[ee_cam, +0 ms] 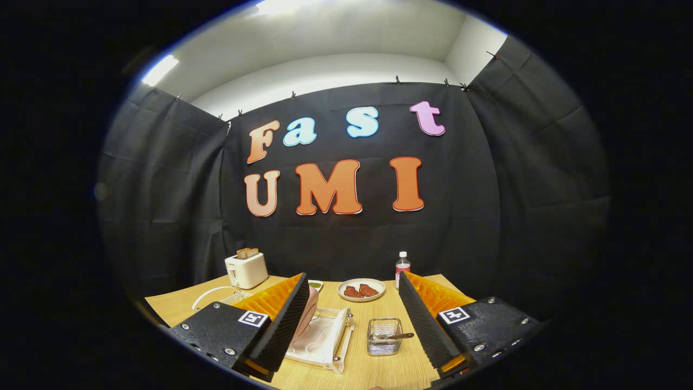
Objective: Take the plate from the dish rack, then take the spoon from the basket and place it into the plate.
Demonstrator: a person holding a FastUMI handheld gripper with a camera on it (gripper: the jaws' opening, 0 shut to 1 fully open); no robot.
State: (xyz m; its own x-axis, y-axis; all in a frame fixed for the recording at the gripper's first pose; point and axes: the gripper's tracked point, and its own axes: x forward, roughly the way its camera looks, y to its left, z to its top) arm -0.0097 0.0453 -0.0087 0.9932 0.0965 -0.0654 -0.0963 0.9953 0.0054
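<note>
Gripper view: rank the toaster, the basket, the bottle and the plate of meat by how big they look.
1. Toaster
2. Plate of meat and basket, about alike; the basket sits nearer the camera
3. Bottle

Gripper open.

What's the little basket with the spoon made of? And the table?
The basket looks like shiny metal wire: you can see through its thin silvery bars. The spoon in it also looks metal, grey and glinting. The table seems to be pale wood or a wood-look top, with faint grain lines.
</note>
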